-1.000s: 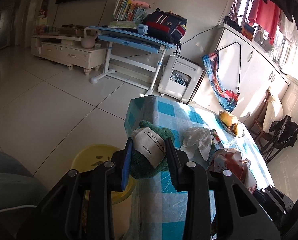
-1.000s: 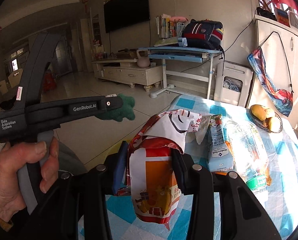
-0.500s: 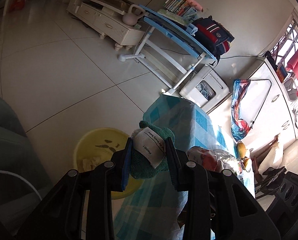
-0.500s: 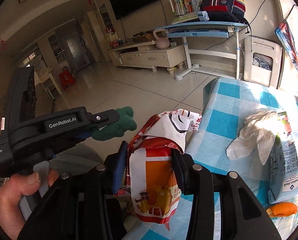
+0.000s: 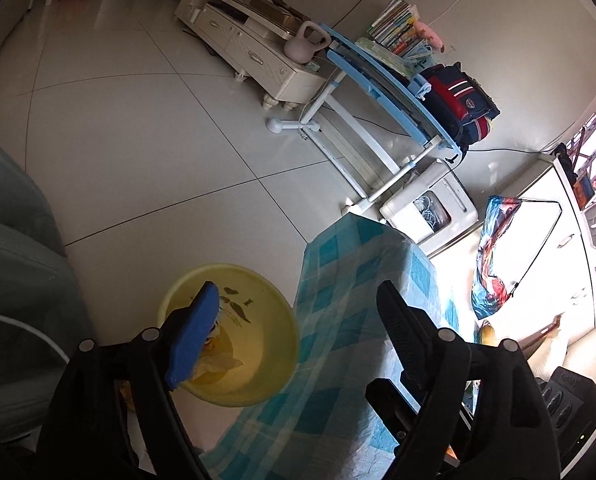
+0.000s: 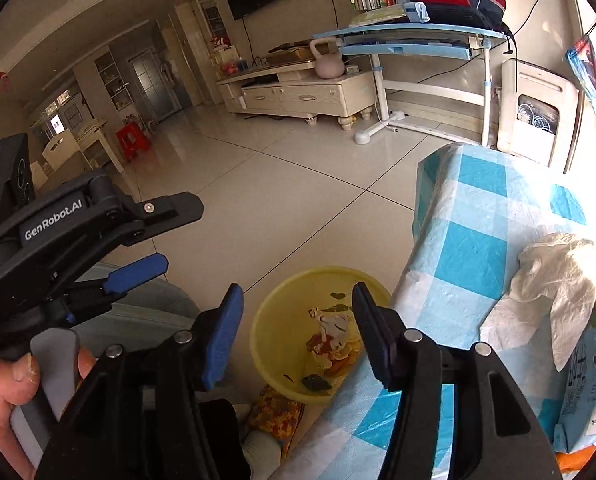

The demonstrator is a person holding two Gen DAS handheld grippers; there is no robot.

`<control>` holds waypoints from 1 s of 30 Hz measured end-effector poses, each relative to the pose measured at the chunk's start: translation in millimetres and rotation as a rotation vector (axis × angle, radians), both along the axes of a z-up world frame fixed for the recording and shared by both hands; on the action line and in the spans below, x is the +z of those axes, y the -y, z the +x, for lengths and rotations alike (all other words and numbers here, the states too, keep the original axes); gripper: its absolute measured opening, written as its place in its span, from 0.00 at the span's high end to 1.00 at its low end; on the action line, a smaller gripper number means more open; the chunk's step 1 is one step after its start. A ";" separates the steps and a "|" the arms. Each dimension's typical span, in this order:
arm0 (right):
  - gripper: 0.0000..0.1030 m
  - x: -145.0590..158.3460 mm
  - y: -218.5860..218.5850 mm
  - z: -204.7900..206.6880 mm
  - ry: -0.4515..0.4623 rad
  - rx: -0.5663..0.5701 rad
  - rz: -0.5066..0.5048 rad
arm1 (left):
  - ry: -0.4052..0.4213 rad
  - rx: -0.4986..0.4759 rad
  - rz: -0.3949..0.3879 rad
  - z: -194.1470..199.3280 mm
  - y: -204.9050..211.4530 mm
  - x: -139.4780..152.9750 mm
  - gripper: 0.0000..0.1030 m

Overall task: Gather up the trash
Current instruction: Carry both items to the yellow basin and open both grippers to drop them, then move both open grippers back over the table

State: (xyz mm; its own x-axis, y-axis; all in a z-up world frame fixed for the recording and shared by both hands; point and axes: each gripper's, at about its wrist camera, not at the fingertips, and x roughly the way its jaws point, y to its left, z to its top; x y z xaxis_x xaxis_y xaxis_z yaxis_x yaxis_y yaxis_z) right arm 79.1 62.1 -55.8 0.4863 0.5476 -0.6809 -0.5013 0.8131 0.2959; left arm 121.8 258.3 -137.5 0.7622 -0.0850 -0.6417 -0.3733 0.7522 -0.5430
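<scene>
Both grippers are held over the yellow basin on the floor beside the worktop. Left gripper jaws are opening, nothing between them. Right gripper jaws are opening too, released and empty. Crumpled wrapper trash is seen lying inside the basin. A white tissue is left on the checked worktop, far right.
</scene>
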 end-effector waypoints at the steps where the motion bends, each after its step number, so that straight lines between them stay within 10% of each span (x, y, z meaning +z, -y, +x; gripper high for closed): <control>1: 0.45 4.7 4.4 -5.4 0.012 -0.001 -0.005 | 0.004 -0.011 0.011 -0.8 3.9 2.4 0.23; 19: 0.33 49.3 99.9 -81.9 0.183 -0.105 -0.086 | 0.075 -0.234 0.475 -20.0 111.9 51.3 0.10; 30: 0.33 45.0 123.2 -82.9 0.160 -0.149 -0.094 | 0.106 -0.293 0.559 -28.5 137.7 63.6 0.07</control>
State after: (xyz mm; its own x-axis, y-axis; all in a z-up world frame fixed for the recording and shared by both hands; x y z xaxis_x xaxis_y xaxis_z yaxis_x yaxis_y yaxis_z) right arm -3.8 -61.2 -10.7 0.6625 0.3999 -0.6334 -0.4085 0.9017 0.1419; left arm 93.3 120.5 -73.9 0.8200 0.0264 -0.5718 -0.0750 0.9953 -0.0616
